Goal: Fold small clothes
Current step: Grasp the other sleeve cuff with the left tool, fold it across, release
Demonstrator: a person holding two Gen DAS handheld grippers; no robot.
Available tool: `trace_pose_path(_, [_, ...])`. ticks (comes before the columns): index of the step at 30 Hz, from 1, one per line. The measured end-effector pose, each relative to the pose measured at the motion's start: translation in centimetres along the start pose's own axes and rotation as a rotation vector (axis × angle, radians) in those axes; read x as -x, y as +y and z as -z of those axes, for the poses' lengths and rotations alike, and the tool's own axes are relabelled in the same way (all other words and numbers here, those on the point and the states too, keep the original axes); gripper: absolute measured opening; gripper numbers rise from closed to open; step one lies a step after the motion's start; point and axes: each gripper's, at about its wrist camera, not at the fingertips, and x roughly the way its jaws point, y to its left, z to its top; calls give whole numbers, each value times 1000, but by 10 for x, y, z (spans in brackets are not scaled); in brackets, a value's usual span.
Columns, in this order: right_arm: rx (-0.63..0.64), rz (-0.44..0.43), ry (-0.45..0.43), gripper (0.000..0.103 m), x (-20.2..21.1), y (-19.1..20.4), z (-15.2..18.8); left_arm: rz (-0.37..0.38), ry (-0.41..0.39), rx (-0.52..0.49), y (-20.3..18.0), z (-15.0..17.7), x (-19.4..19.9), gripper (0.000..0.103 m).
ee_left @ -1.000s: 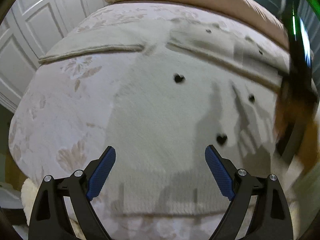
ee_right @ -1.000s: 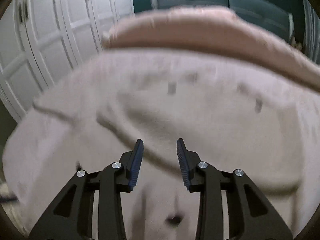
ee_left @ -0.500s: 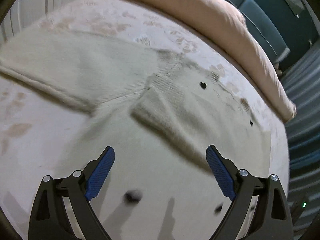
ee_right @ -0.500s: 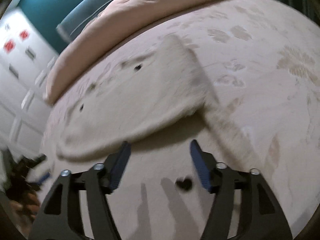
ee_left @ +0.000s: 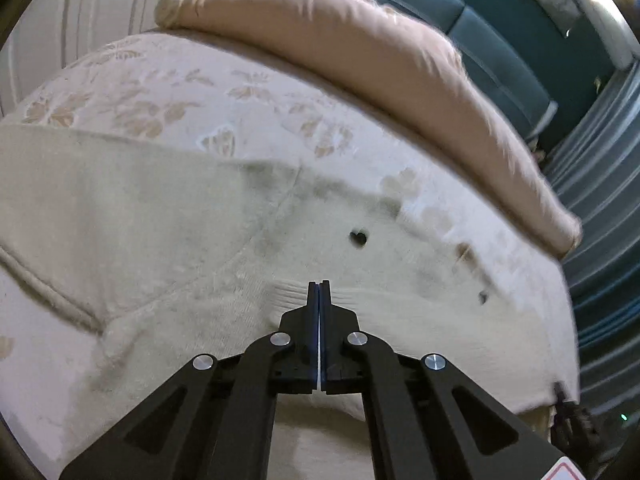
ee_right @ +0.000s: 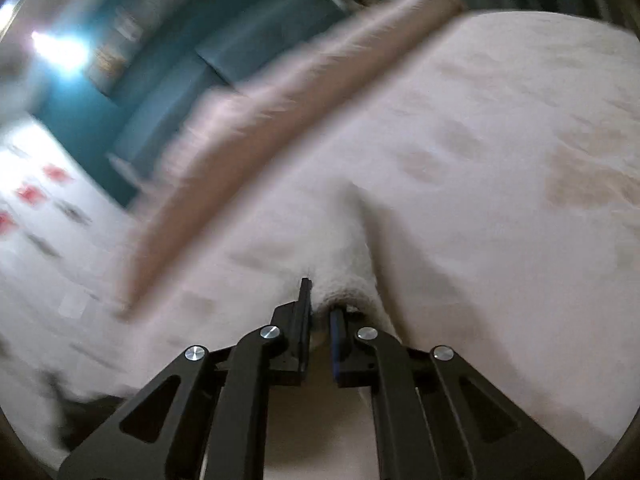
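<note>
Spread across the bed (ee_left: 248,92), the sweater (ee_left: 168,224) runs sideways, both grippers' fingers (ee_left: 325,292) pinched tight on its near edge (ee_right: 348,280).

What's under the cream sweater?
The cream sweater lies on a floral bedspread, which shows beyond its far edge, with a beige pillow behind that. Whatever is directly beneath the knit is covered.

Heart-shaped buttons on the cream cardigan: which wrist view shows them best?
Left wrist view. It is fairly sharp, and one dark heart button sits clearly on the cream cardigan, with a smaller one further right. The right wrist view is motion-blurred: only fuzzy cardigan fabric, no buttons discernible.
</note>
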Motion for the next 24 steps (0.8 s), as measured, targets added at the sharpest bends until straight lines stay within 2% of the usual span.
trace_pose_path(1, [-24, 60, 98, 4, -19, -14, 7, -28, 32, 4, 4, 7, -11, 0])
trace_pose_path(2, [-85, -7, 110, 4, -22, -33, 16, -50, 73, 25, 10, 16, -23, 0])
trace_pose_path(4, [-80, -28, 92, 7, -7, -34, 18, -39, 106, 66, 23, 28, -30, 0])
trace_pose_path(6, [-35, 30, 84, 11, 11, -27, 18, -2, 91, 96, 33, 34, -22, 0])
trace_pose_path(8, [31, 73, 41, 20, 27, -17, 16, 44, 89, 153, 39, 35, -12, 3])
trace_pose_path(9, [78, 109, 13, 24, 33, -9, 12, 61, 87, 178, 42, 36, -9, 9])
trace_pose_path(10, [105, 122, -1, 35, 36, -4, 9, 76, 82, 203, 43, 36, -7, 19])
trace_pose_path(11, [124, 124, -5, 45, 34, 1, 4, 83, 80, 215, 43, 35, -4, 25])
trace_pose_path(13, [146, 125, 1, 54, 21, 13, -10, 97, 90, 226, 38, 34, -4, 43])
trace_pose_path(15, [191, 156, 42, 58, -5, 22, -17, 114, 108, 215, 29, 35, -11, 52])
trace_pose_path(16, [207, 183, 65, 64, -20, 26, -20, 121, 122, 204, 25, 35, -14, 54])
trace_pose_path(18, [221, 219, 121, 63, -47, 28, -19, 112, 130, 179, 19, 35, -21, 52])
trace_pose_path(19, [228, 223, 147, 54, -57, 26, -16, 98, 127, 161, 16, 33, -22, 34])
trace_pose_path(20, [242, 234, 150, 49, -61, 27, -15, 107, 123, 154, 14, 32, -22, 20])
trace_pose_path(21, [258, 215, 124, 26, -60, 32, -16, 140, 124, 144, 10, 27, -22, 4])
trace_pose_path(22, [249, 190, 108, 17, -54, 34, -18, 152, 99, 140, 7, 20, -16, 4])
trace_pose_path(24, [180, 74, 31, 14, -30, 34, -26, 156, 25, 107, 0, 9, -3, 3])
